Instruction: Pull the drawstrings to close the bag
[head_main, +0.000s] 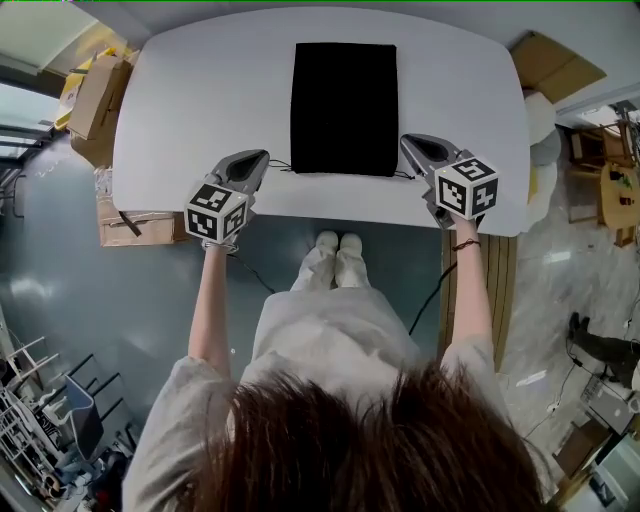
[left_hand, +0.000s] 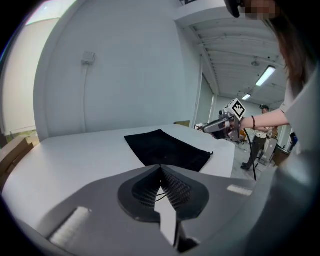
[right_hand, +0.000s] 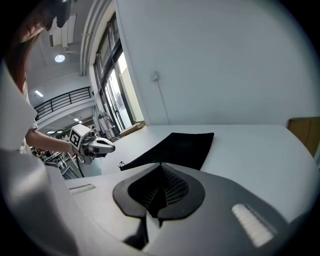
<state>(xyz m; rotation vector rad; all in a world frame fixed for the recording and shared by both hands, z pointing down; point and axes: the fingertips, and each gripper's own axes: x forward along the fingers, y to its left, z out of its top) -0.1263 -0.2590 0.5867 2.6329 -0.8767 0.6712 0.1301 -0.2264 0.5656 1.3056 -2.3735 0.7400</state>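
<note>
A flat black drawstring bag (head_main: 343, 108) lies in the middle of the white table (head_main: 200, 90), its mouth toward the near edge. Thin black cord ends stick out at its near corners, one on the left (head_main: 281, 166) and one on the right (head_main: 405, 175). My left gripper (head_main: 263, 156) hovers just left of the near left corner, jaws shut, nothing visibly between them. My right gripper (head_main: 405, 141) is beside the near right corner, also shut and empty. The left gripper view shows the bag (left_hand: 167, 149) ahead and the other gripper (left_hand: 220, 125). The right gripper view shows the bag (right_hand: 180, 147).
Cardboard boxes (head_main: 100, 95) stand off the table's left side, with another (head_main: 135, 225) lower down by the near left corner. More cardboard (head_main: 545, 60) lies at the back right. The person's legs and shoes (head_main: 338, 245) are at the table's near edge.
</note>
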